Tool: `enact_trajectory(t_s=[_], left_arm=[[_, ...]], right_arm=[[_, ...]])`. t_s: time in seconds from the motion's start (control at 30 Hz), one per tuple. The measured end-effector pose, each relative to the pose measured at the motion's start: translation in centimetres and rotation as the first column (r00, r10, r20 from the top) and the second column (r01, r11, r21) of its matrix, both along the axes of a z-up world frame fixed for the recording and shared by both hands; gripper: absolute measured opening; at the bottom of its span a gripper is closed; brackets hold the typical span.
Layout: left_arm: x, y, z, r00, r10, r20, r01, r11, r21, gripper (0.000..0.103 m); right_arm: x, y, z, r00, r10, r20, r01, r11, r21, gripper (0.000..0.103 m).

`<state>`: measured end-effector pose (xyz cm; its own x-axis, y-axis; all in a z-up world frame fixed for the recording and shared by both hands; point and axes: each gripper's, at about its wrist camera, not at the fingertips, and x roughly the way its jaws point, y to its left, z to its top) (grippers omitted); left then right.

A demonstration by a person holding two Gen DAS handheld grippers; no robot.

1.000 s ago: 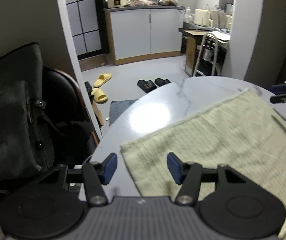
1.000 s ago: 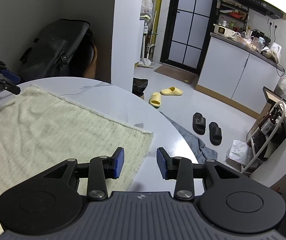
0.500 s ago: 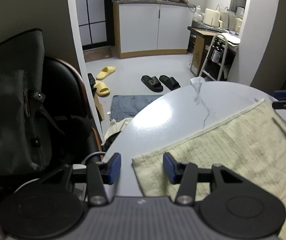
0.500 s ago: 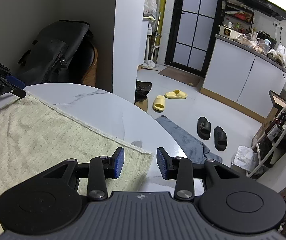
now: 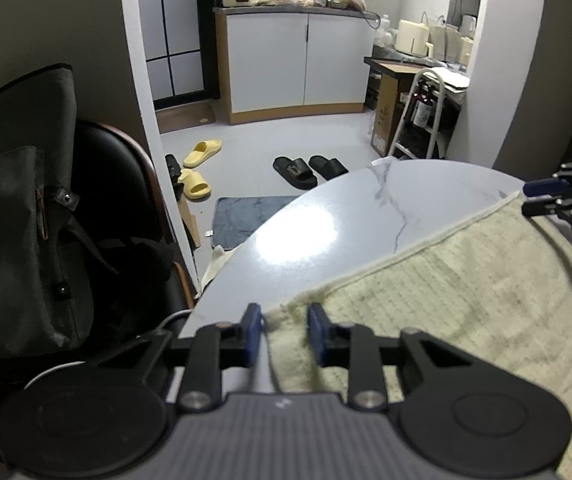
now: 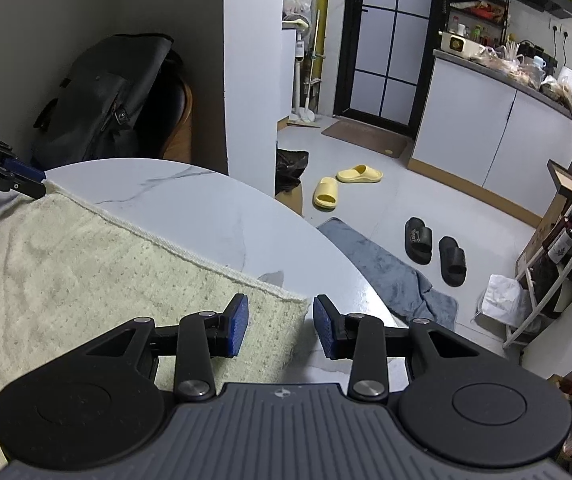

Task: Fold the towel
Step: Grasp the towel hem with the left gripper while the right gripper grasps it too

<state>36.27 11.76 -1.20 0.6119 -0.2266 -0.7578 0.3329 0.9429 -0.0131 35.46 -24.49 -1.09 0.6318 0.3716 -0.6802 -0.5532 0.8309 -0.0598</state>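
A pale green towel [image 5: 466, 312] [image 6: 66, 280] lies spread flat on the round white marble table [image 5: 326, 232] [image 6: 206, 208]. My left gripper [image 5: 283, 332] straddles the towel's near-left corner; its jaws are closing on the bunched cloth, with a sliver of gap at the left pad. My right gripper [image 6: 280, 326] stands open over the opposite corner, the towel's edge lying between its blue pads without touching them. Each gripper also shows small in the other's view: the right gripper [image 5: 542, 198] at the far corner, the left gripper [image 6: 26, 182] at the towel's far tip.
A dark backpack [image 5: 14, 220] [image 6: 102, 96] rests on a black chair beside the table. On the floor beyond the table edge lie a grey mat [image 5: 246, 216], yellow slippers [image 6: 326, 194] and black slippers [image 6: 434, 248]. White kitchen cabinets [image 5: 298, 64] stand at the back.
The left jaws have narrowed around the towel's corner, which now bunches between the pads. The right gripper has crept up so the other corner lies between its pads.
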Motion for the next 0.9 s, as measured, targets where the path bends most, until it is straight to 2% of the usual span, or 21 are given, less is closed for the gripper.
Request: enact_trajectory(t_s=[0.27,0.57,0.9], left_arm=[[0.2,0.1,0.0,1.0,-0.017,0.0,0.017,1.0,-0.012,0.018],[0.6,0.0,0.0,1.0,-0.022,-0.003,0.022,1.0,-0.011,0.017],[0.6,-0.7,0.1,0.999,-0.034,0.003,0.034,0.999,0.006,0.015]], right_arm=[[0.9,-0.4,-0.1,0.999,-0.036,-0.012,0.036,0.999,0.023,0.04],[1.3,-0.8,-0.1,0.999,-0.044,-0.02,0.045,0.999,0.024,0.04],[0.8,-1.0,-0.1,0.999,-0.001,-0.043,0.003,0.999,0.051,0.04]])
